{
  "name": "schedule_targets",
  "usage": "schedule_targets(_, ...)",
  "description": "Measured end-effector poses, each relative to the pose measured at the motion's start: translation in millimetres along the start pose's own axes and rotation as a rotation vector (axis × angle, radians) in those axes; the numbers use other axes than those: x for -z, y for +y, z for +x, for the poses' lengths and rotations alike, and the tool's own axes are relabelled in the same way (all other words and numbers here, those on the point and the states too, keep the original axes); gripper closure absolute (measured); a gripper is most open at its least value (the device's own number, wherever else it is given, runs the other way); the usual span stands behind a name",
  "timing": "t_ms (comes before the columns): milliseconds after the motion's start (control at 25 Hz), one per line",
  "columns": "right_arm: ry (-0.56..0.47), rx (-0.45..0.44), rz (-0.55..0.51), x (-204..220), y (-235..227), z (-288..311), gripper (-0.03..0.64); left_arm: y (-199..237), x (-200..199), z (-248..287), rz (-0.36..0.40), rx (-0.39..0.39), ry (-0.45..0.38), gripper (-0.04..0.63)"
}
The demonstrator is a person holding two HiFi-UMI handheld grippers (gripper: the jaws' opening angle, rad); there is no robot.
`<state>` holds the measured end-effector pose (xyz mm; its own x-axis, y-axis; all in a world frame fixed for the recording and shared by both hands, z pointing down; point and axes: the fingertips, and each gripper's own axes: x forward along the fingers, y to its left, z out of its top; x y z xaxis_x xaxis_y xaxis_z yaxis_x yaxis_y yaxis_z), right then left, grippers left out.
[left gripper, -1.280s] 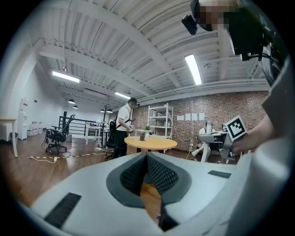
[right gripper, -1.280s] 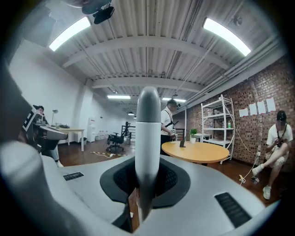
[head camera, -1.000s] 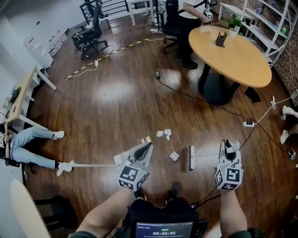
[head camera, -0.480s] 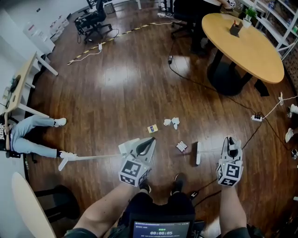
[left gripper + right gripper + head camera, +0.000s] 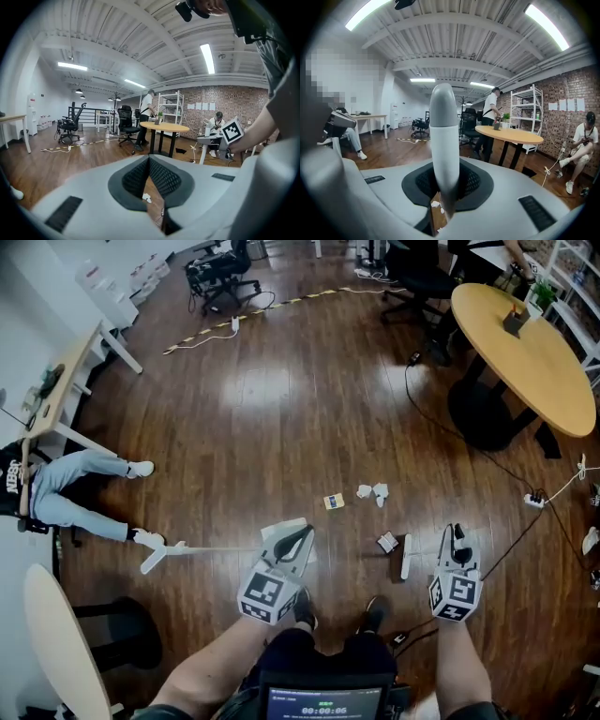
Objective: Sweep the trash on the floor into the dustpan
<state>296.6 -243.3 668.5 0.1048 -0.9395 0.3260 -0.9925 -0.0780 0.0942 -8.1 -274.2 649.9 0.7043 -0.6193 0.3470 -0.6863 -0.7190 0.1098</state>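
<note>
A white long-handled dustpan [image 5: 281,527] lies on the wooden floor, its handle [image 5: 197,550] running left. My left gripper [image 5: 302,536] hangs above the pan, shut with nothing between its jaws. Trash lies ahead: a yellow card [image 5: 333,501], two crumpled white papers [image 5: 372,491] and a small wrapper [image 5: 387,542]. My right gripper [image 5: 456,542] is shut on the broom handle [image 5: 443,140], which stands up between its jaws. The white broom head [image 5: 405,557] rests on the floor just right of the wrapper. White scraps [image 5: 146,198] show through the slit between the left jaws.
A round wooden table [image 5: 525,343] stands at the far right, with cables and a power strip [image 5: 534,501] on the floor near it. A seated person's legs [image 5: 84,493] stretch out at the left. Office chairs [image 5: 220,268] stand at the back. My shoes [image 5: 305,606] are below.
The whole view has shifted. The broom head has moved left, closer to the wrapper. My left gripper now sits over the dustpan, which has stayed put on the floor.
</note>
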Motion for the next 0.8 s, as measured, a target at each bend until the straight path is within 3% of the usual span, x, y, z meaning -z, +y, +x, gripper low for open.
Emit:
schedule_targets(200,0.01,-0.052,-0.008,-10.5,80.9,9.7,0.555,57.4,8.4,-49.5,-0.025,-0.047,-0.016,0.592)
schedule_targets(600,0.013,-0.248,-0.035,-32.4,253.6,12.9,0.554,145.2,25.5,-150.6,-0.065,-0.15,-0.045,0.592)
schedule_targets(800,-0.01,-0.298,-0.06,-47.1,315.3,24.0,0.555,174.0,31.3,-180.4,-0.082,-0.186,-0.061,0.592)
